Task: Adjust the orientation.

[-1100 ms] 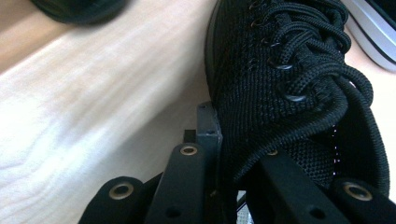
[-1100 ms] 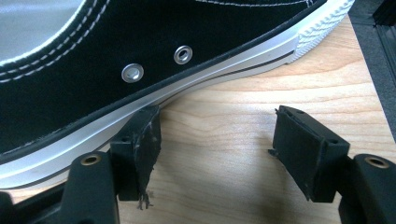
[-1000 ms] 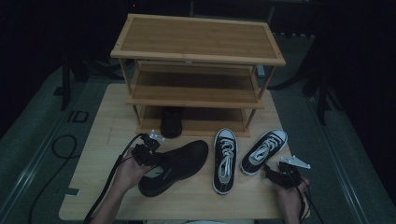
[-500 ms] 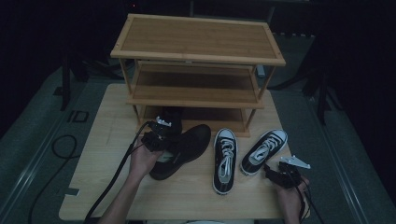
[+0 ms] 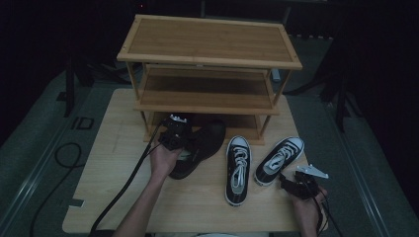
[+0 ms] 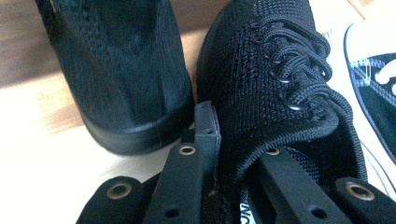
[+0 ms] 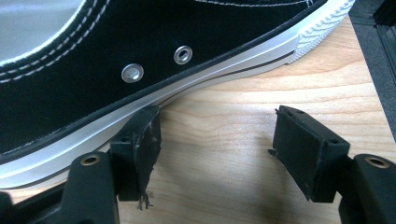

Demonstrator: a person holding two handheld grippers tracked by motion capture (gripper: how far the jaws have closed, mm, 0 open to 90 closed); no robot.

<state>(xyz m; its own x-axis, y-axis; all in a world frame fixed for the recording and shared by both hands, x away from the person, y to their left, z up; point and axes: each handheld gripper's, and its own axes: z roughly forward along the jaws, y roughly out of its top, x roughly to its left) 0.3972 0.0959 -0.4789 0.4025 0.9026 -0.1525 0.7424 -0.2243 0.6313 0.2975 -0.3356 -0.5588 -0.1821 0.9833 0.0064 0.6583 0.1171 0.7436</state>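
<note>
My left gripper is shut on the collar of a black knit shoe, one jaw outside and one inside the opening. The held shoe's toe points at the bottom tier of the wooden shoe rack. In the left gripper view the gripper holds the laced shoe right beside the heel of a second black shoe. My right gripper rests open on the table by the right black-and-white sneaker. In the right gripper view the gripper stands wide apart over bare wood, its left fingertip against the sneaker's white sole.
A second black-and-white sneaker lies mid-table, toe toward me. The rack has three tiers and stands at the far side of the wooden table. A cable trails from the left gripper to the near edge. Dark floor surrounds the table.
My left hand has carried the black knit shoe away from me and rightward, from mid-table up to the rack's bottom tier. The right hand and both sneakers have stayed put.
</note>
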